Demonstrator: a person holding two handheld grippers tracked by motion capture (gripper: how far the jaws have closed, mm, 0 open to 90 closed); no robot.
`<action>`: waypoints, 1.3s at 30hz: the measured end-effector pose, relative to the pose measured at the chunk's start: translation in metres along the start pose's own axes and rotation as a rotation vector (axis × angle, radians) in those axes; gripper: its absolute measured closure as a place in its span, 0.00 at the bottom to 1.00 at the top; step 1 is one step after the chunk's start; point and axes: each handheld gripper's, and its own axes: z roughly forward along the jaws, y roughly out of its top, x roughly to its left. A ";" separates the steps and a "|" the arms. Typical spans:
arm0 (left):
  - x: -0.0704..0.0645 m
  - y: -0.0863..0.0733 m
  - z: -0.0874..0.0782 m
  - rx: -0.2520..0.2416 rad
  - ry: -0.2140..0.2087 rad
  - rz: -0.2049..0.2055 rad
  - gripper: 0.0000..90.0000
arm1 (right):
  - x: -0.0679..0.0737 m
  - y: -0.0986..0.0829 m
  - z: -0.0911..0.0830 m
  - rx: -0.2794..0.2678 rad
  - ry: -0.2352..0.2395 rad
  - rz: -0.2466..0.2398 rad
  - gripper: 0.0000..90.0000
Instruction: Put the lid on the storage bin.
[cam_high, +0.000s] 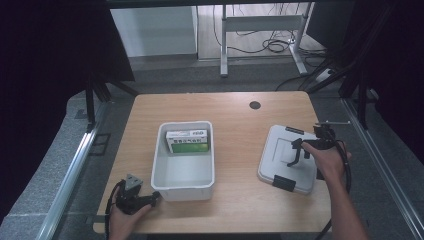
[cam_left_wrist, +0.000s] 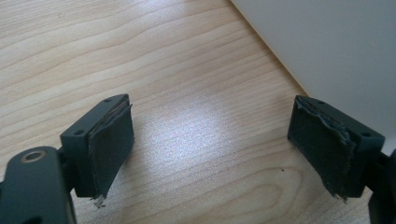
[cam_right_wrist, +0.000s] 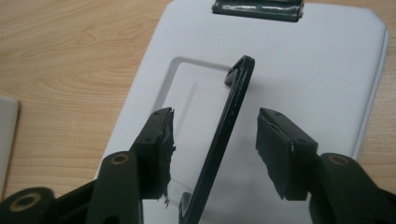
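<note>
Right gripper (cam_right_wrist: 215, 149): jaws apart, straddling raised black handle (cam_right_wrist: 224, 135) of white lid (cam_high: 287, 157). Left gripper (cam_left_wrist: 210, 149): jaws apart over table (cam_high: 240, 107), beside white bin (cam_high: 184, 182) holding green box (cam_high: 187, 141).

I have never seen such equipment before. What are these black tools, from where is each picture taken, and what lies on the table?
There is no robot here. A person holds a hand-operated grasping tool in each hand. The high view looks down from above the person's side of the wooden table. The other two pictures come from small cameras riding on each tool.

On the table stands an open white bin with a green and white box inside. To its right lies the white lid, flat, with its black handle raised.

The left tool rests open beside the bin's wall, holding nothing. The right tool is open too, one jaw on each side of the handle, not yet closed on it.
</note>
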 end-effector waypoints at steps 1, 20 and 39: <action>0.000 0.000 0.000 0.000 0.000 0.000 0.16 | -0.001 0.001 0.002 0.006 -0.004 0.014 0.56; 0.000 0.000 0.000 0.000 0.000 0.000 0.16 | -0.005 0.006 0.010 0.106 0.010 0.153 0.86; 0.000 0.000 0.000 0.000 0.000 0.000 0.16 | -0.007 0.006 0.010 0.124 0.019 0.344 0.94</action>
